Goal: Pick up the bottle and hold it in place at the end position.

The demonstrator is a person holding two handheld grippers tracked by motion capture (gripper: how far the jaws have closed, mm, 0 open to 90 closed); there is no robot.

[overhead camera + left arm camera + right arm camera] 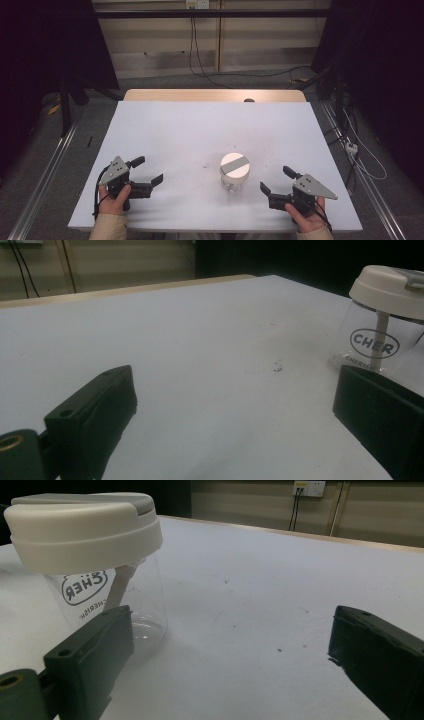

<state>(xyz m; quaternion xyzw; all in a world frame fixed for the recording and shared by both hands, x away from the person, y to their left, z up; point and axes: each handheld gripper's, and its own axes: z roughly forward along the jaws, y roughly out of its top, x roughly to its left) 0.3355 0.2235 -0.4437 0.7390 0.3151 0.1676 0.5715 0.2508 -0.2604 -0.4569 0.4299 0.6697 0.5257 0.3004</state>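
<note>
The lidded clear jar (234, 172) stands on the table (200, 130). The left hand-held gripper (148, 171) at its nine o'clock gapes wide, empty. The right hand-held gripper (276, 181) at four o'clock does likewise

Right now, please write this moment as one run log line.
left gripper: open, empty | right gripper: open, empty | jar: upright, lidded, between them, untouched

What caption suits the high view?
Two open grippers, left gripper and right gripper, flank a lidded clear jar.

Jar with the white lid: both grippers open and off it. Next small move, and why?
Probably ease the right gripper toward the jar to steady its clear body. The jar stands upright between both grippers with its lid on, untouched. The right gripper's fingers are spread and already near the glass; the left gripper sits farther off.
</note>
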